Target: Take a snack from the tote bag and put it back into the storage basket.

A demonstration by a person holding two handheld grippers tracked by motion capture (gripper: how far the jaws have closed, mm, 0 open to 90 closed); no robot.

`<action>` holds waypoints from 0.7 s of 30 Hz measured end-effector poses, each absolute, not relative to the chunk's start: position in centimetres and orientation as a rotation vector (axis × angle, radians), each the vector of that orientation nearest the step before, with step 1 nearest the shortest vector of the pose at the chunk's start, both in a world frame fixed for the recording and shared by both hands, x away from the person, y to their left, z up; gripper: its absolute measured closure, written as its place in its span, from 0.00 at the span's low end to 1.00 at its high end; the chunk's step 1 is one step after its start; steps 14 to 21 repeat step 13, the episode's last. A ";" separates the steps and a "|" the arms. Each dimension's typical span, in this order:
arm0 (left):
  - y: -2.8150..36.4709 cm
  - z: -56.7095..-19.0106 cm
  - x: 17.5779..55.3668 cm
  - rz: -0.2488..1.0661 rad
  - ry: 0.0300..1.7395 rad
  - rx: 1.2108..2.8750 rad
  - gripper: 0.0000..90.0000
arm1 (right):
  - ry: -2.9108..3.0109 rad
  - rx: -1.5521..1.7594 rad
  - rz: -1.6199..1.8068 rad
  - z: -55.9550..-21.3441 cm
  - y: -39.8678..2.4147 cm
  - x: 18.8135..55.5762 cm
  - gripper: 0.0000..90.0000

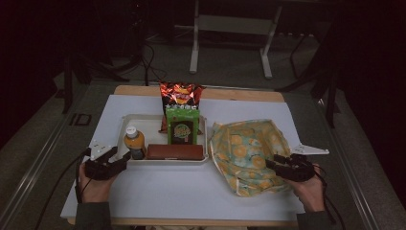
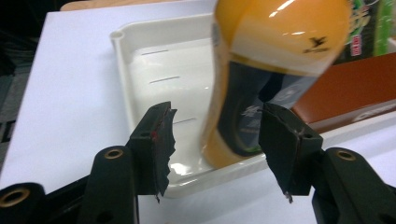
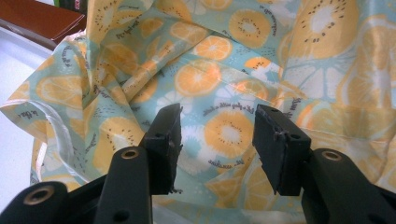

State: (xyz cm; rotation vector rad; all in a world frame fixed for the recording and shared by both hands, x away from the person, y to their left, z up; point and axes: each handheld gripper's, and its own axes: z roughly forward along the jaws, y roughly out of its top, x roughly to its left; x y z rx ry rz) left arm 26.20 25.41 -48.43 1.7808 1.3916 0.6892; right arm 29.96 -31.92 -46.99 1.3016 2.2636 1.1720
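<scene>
On the white table (image 1: 158,191), the left gripper (image 1: 120,162) points toward the near-left corner of the shallow white plastic tray (image 1: 143,120). There a small bottle of orange drink with a white cap and dark label (image 1: 134,142) stands upright. In the left gripper view, the bottle (image 2: 261,88) rises between the two black jaws and slightly beyond their tips. The jaw at 3 o'clock sits just beside the dark label, while the one at 9 o'clock stands apart from the bottle, over the tray's rim (image 2: 122,70). The jaws are spread and press on nothing.

Just beside the bottle at 3 o'clock lies a flat reddish-brown rectangular box (image 1: 174,152). Behind it stand a green snack packet (image 1: 182,125) and a red-orange crisp bag (image 1: 181,96).

To the tray's 3 o'clock lies a crumpled fabric bag printed with orange and kiwi slices on pale teal (image 1: 249,151). The right gripper (image 1: 272,164) reaches its near-right edge. In the right gripper view the printed cloth (image 3: 224,84) lies beyond and beneath the spread jaws, and whether they touch it cannot be told.
</scene>
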 end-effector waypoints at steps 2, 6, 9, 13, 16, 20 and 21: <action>25.6 -48.5 26.3 0.693 1.408 1.775 0.50 | 2.264 1.304 1.169 -47.0 -31.9 30.0 0.58; 26.1 -48.7 26.4 0.701 1.434 1.764 0.50 | 2.268 1.302 1.164 -47.1 -31.8 30.0 0.58; 26.3 -48.8 26.5 0.703 1.453 1.760 0.50 | 2.266 1.304 1.163 -47.1 -31.8 30.0 0.58; 26.7 -49.3 26.8 0.704 1.490 1.760 0.50 | 2.259 1.305 1.164 -47.0 -31.9 30.0 0.58; 26.7 -49.3 26.8 0.704 1.490 1.760 0.50 | 2.259 1.305 1.164 -47.0 -31.9 30.0 0.58; 26.7 -49.3 26.8 0.704 1.490 1.760 0.50 | 2.259 1.305 1.164 -47.0 -31.9 30.0 0.58; 26.7 -49.3 26.8 0.704 1.490 1.760 0.50 | 2.259 1.305 1.164 -47.0 -31.9 30.0 0.58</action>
